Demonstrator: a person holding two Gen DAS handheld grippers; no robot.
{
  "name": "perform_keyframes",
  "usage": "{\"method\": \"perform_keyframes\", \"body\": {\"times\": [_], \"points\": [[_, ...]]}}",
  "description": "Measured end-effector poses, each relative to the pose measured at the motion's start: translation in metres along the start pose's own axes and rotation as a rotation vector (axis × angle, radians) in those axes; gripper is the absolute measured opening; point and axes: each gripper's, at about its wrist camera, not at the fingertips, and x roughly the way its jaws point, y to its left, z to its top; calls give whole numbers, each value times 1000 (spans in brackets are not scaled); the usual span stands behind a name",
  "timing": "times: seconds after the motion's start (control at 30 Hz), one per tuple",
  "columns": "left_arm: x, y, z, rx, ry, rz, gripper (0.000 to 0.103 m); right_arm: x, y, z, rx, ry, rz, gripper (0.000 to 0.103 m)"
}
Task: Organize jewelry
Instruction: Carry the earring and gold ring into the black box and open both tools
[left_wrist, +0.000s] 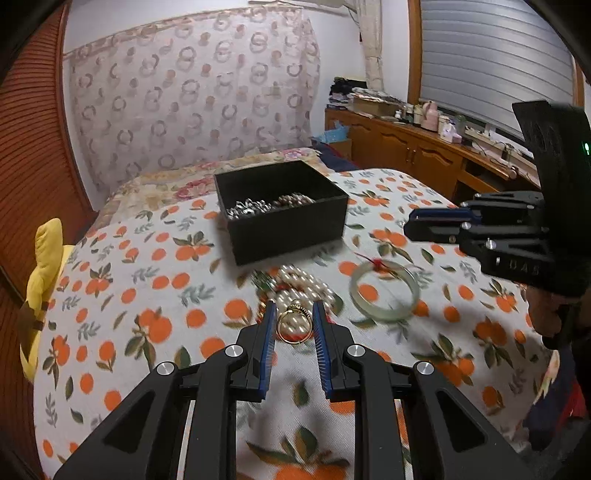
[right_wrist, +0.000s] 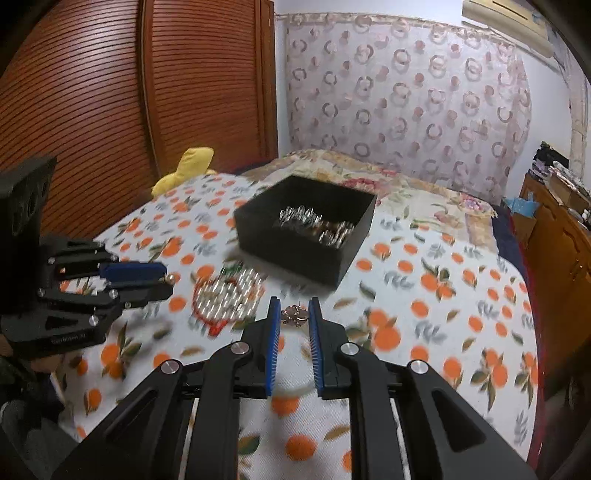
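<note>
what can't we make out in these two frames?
- Black box contents: left wrist view, the near wall hides most.
- Pearl pile: right wrist view, motion blur smears the strands.
- Small piece in the right gripper: too small and blurred to identify.

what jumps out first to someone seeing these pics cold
The black box stands mid-bed on the orange-print bedspread, chains heaped inside. Nearer, a pearl strand lies beside a pale green bangle. The left hand-held gripper pinches a gold ring; the right hand-held gripper pinches a small brooch-like piece.
</note>
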Motion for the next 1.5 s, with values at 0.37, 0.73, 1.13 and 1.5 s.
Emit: {"method": "perform_keyframes", "body": {"times": [0.37,0.73,1.13,1.5], "points": [[15,24,37,-28,-58,1,19,41,-26,58,54,-30,35,17],[38,38,71,-70,-64,-10,19,83,-33,74,71,18,47,17],[70,43,92,-102,-40,-25,19,78,-46,74,92,-13,86,23],[101,36,108,-79,10,-19,19,53,-60,57,109,-41,27,23]]}}
